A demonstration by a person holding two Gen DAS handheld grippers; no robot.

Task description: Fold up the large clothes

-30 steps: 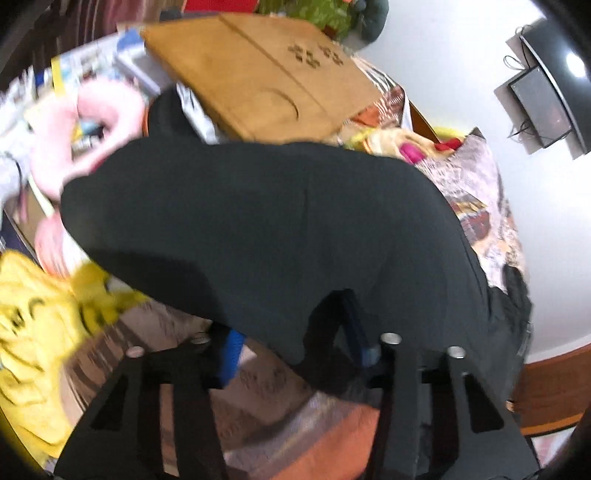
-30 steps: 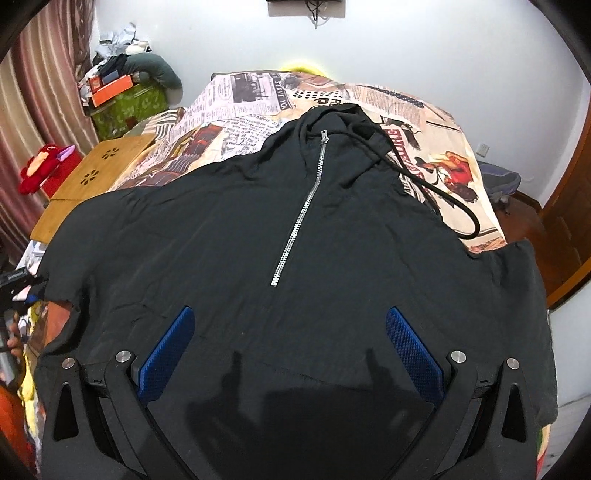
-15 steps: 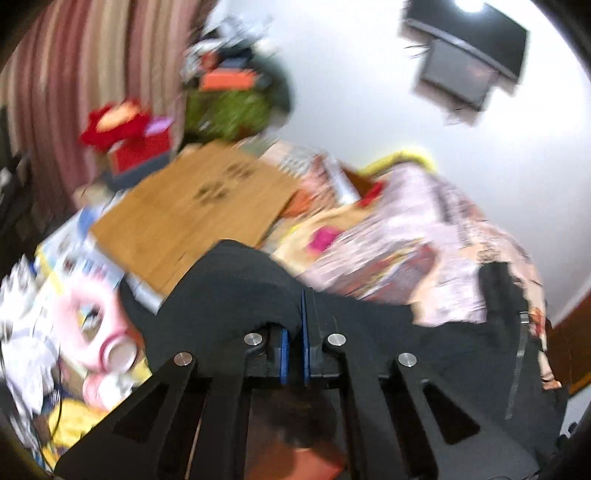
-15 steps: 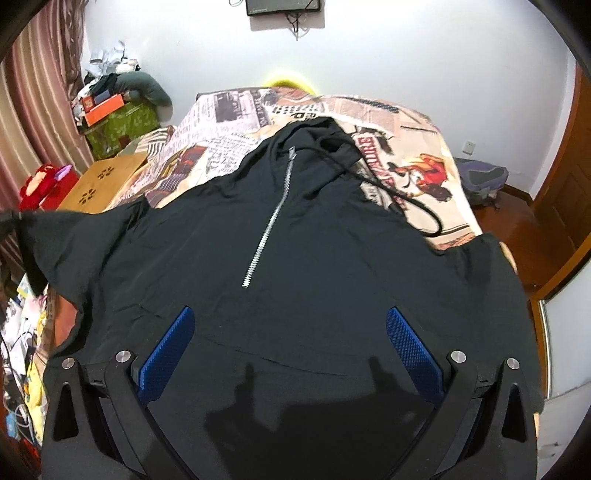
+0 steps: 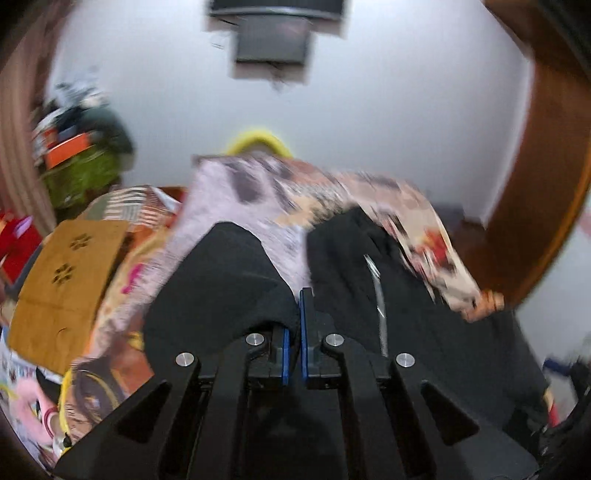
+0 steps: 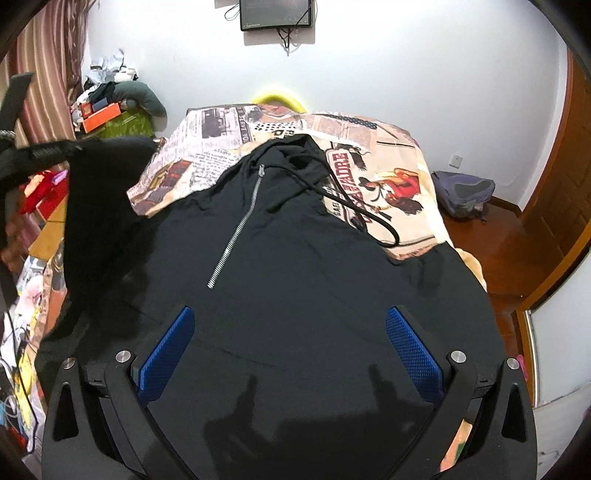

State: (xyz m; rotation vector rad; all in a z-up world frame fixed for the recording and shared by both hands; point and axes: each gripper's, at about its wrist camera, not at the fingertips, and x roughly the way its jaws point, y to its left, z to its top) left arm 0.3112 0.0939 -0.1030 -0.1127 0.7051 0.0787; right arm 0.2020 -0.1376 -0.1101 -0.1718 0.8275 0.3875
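Note:
A black zip hoodie (image 6: pixel 295 266) lies front up on the bed, hood toward the far wall. My left gripper (image 5: pixel 293 314) is shut on the hoodie's left sleeve (image 5: pixel 221 280) and holds it lifted; in the right wrist view the raised sleeve (image 6: pixel 99 199) hangs from that gripper (image 6: pixel 44 153) at the left. My right gripper (image 6: pixel 288 350) is open and empty, hovering over the hoodie's lower front. The zipper (image 6: pixel 236 229) and black drawstring (image 6: pixel 369 218) show on the chest.
The bed has a newspaper-print sheet (image 6: pixel 388 155). A wooden board (image 5: pixel 62 288) and clutter lie left of the bed. A backpack (image 6: pixel 461 192) sits on the floor at the right by a wooden door (image 6: pixel 565 184). A screen (image 6: pixel 277 14) hangs on the far wall.
My left gripper closed on the sleeve, lifted it and swung toward the middle of the bed. The right gripper rose slightly and stayed open.

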